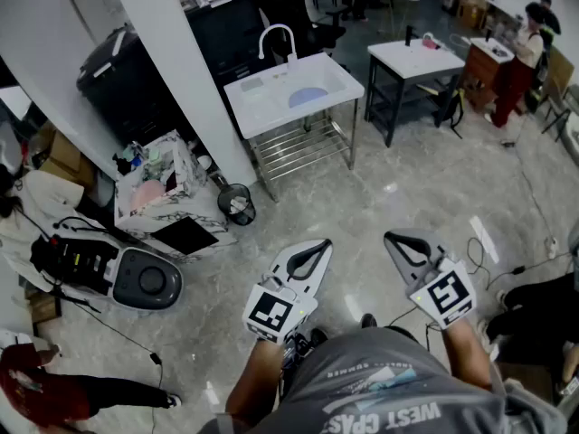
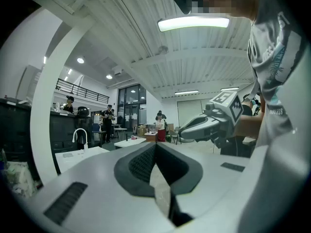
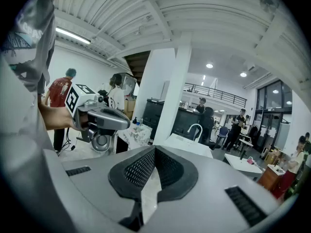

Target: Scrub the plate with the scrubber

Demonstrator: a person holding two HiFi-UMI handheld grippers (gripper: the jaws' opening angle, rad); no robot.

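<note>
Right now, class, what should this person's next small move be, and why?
Probably walk forward to the white metal-legged sink table. It stands well ahead, beyond reach, while the grey left tongs and grey right tongs hang shut and empty near the waist.

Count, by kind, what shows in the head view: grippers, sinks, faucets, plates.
Grippers: 2, the left gripper and the right gripper, both shut and empty
Sink: 1
Faucet: 1
Plate: 1, bluish, lying in the sink
Total: 5
</note>
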